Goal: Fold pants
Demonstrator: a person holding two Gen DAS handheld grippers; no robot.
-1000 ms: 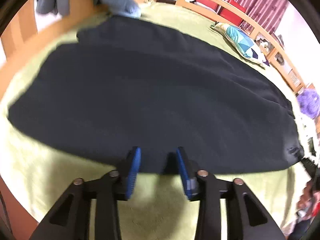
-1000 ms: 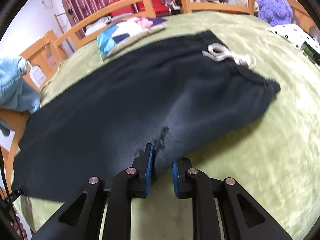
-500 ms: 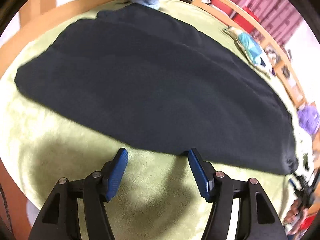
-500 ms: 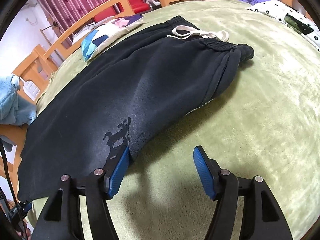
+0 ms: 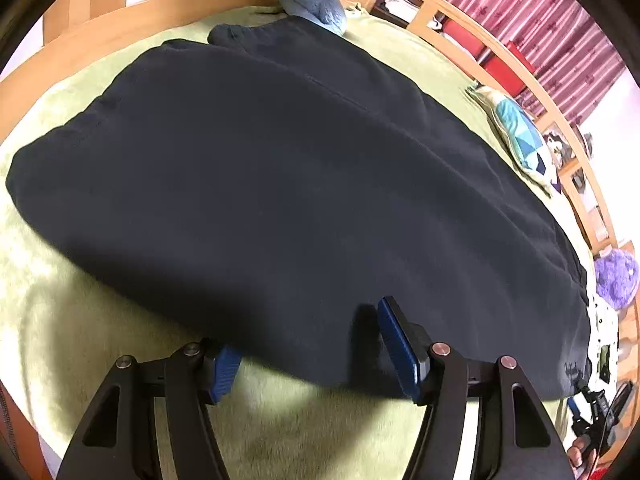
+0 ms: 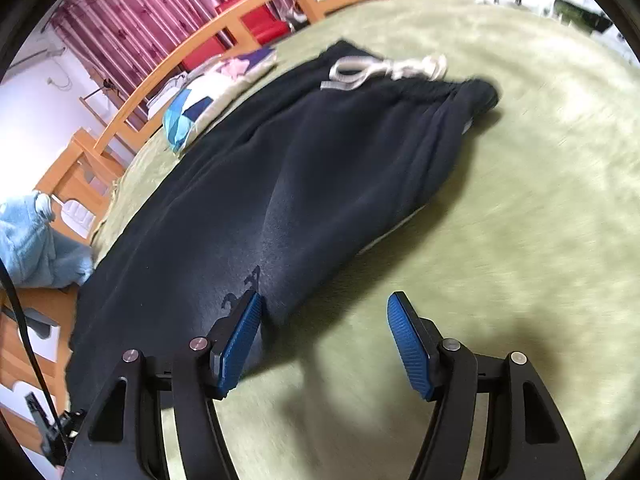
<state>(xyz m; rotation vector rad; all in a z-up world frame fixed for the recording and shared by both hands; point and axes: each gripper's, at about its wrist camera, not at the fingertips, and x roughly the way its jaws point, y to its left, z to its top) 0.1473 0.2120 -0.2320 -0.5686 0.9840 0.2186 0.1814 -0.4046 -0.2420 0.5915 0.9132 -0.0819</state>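
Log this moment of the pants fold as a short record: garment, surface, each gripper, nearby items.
garment: black sweatpants, already folded lengthwise, lying flat; white drawstring at the waistband
surface: green blanket
left gripper: open, jaws straddling the near edge of the pants, no pinch
right gripper: open, one pad at the pants edge, nothing held
nearby: patchwork cushion; light blue garment on the wooden rail

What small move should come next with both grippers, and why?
Probably ease both grippers forward and close on the near edge of the black fleece pants. The left gripper stands open astride that edge, one finger under the cloth, one over. The right gripper is open too, one finger at the hem, the other over the green blanket. Nothing is pinched yet.
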